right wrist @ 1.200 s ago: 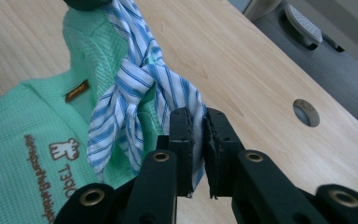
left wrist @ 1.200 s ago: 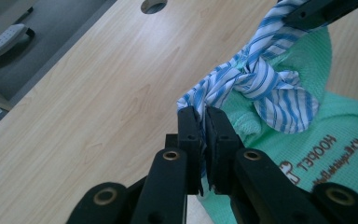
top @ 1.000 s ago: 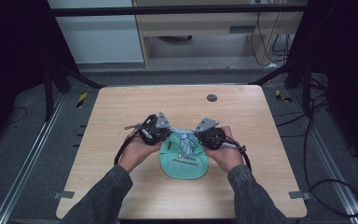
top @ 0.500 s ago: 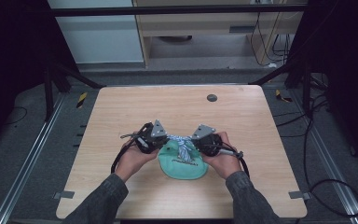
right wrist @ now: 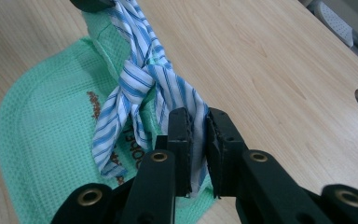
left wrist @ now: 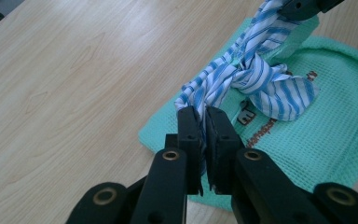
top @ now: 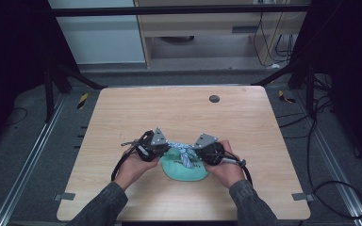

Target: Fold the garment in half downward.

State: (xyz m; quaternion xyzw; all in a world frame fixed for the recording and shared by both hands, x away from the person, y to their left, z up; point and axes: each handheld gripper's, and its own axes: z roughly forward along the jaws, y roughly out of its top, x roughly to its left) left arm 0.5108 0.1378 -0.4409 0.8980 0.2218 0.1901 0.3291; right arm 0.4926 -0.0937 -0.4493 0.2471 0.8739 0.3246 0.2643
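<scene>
Two claws tug a knot tight

The left claw (left wrist: 204, 122) pinches one end of the striped strip (left wrist: 256, 74). The knot sits over the green cloth (top: 184, 169) on the bench (top: 179, 108). The right claw (right wrist: 199, 122) pinches the other end, probably to pull it snug.

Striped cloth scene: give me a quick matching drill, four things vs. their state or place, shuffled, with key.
Things:
1. striped cloth
2. green mat
3. left gripper
4. dark round spot

States:
A. lies flat on the table under the knot
B. far part of the table, apart from everything
C. knotted, held at both ends
D. shut on one cloth end

Pairs: 1-C, 2-A, 3-D, 4-B
</scene>
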